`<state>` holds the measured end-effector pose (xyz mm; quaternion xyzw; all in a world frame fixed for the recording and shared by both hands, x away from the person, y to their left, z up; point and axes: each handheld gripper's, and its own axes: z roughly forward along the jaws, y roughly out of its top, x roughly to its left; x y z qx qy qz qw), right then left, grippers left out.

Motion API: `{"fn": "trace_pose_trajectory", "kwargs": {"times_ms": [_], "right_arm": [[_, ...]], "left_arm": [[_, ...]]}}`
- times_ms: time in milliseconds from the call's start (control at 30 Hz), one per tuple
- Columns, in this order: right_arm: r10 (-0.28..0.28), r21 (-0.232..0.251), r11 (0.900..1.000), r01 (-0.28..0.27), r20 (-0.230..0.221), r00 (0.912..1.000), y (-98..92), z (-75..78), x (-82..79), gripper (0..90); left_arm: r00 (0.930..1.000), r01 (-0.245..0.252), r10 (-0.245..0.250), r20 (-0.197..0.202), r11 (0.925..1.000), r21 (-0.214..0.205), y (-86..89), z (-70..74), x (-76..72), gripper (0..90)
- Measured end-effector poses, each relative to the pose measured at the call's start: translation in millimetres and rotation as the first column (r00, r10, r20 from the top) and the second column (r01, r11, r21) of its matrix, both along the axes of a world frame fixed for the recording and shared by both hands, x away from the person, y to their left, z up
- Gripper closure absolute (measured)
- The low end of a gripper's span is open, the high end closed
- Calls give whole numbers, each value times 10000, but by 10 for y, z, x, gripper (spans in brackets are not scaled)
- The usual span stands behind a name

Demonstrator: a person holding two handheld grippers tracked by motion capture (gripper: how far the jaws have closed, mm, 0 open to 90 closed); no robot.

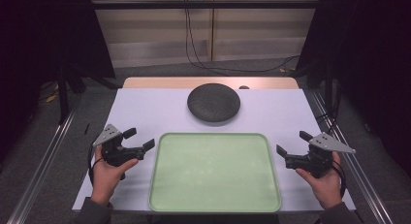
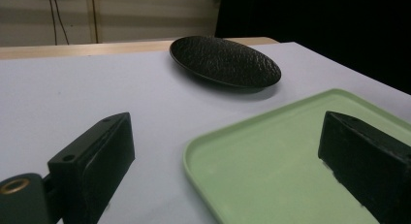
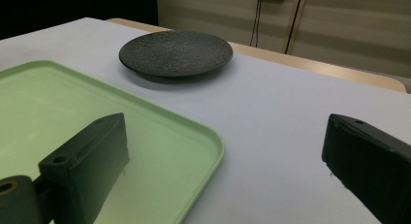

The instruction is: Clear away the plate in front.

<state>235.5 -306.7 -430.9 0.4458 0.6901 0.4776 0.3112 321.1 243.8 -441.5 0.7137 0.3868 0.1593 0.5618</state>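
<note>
The desk (image 1: 145,107) carries a white sheet that covers all but a wooden strip along its far edge; bare white surface lies open along the left and right edges and between the tray and the plate. The green tray (image 1: 214,171) sits centred against the near edge, its rim running almost to that edge, with nothing lying in it. The dark round plate (image 1: 213,103) rests near the middle of the far edge, well apart from the tray; its textured surface is hard to read in the dim light. A small dark thing just behind the plate at the far edge is too small to tell. The left gripper (image 1: 137,139) is held by a hand (image 1: 109,173) just beside the tray's left rim, jaws spread wide, gripping nothing. The right gripper (image 1: 293,143) is held by the other hand (image 1: 325,183) just beside the tray's right rim, jaws likewise parted and holding nothing.
</note>
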Motion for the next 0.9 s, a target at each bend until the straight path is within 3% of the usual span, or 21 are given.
{"fn": "trace_pose_trajectory", "kwargs": {"times_ms": [300, 700, 900], "right_arm": [[192, -66, 9998, -193, -117, 9997, 27, -15, -39, 24], [405, -139, 9991, -406, -24, 9992, 50, -12, -40, 25], [474, -154, 9988, -475, -47, 9989, 68, -9, -49, 25]], "left_arm": [[9993, 75, -85, -369, 9996, -263, -188, 18, 234, 65], [9979, -121, 85, -646, 9984, -561, -550, 22, 713, 70], [9967, -126, 96, -804, 9993, -359, -655, -22, 875, 70]]}}
